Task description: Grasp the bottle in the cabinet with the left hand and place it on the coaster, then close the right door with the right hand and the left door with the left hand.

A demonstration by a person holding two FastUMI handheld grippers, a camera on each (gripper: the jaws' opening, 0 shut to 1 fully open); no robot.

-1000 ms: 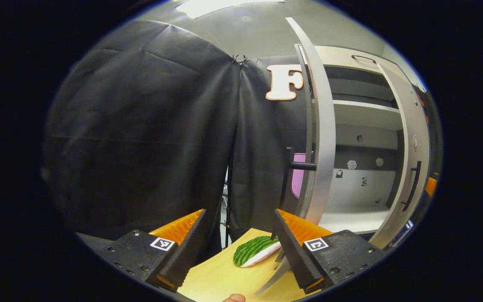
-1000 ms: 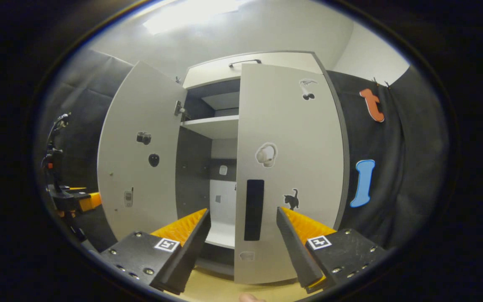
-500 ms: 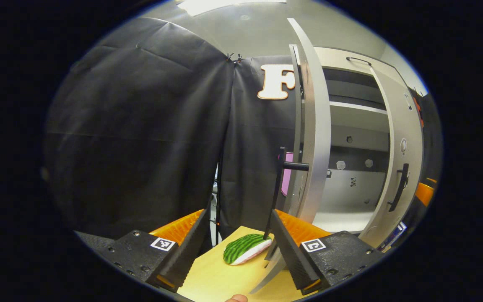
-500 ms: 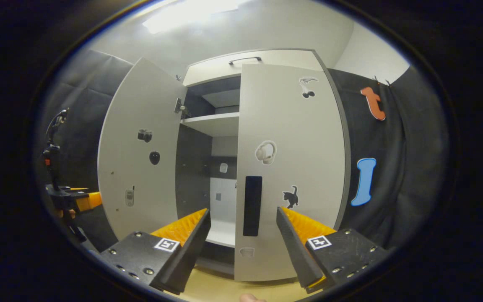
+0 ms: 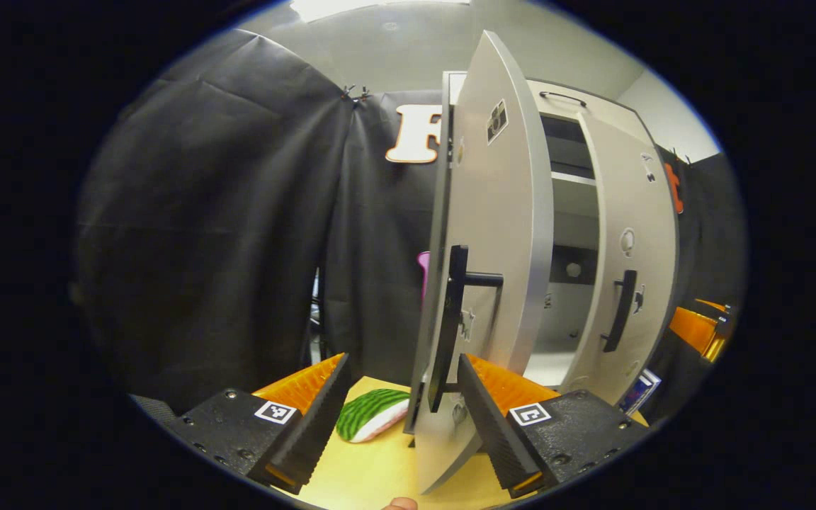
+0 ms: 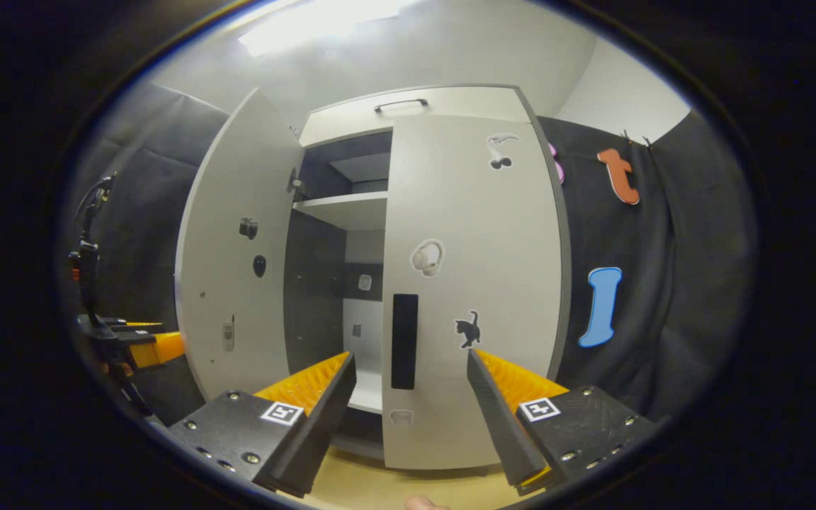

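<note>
The cabinet's left door stands partly open, seen almost edge-on in the left gripper view. Its black handle hangs between the spread fingers of my left gripper, close to the right-hand finger; the gripper is open. A green striped, watermelon-patterned coaster lies flat on the wooden table just behind that door. In the right gripper view the right door sits nearly flush with the cabinet, its dark handle just beyond my open right gripper. The left door still leaves a gap onto the shelves.
The cabinet's white shelf and pale floor show through the gap. Black cloth walls close in on both sides. The left gripper shows at the left edge of the right gripper view; the right gripper at the far right of the left one.
The left door has swung toward the cabinet, and its handle now lies between my left fingers. The right door has closed a little further. The right gripper has hardly moved.
</note>
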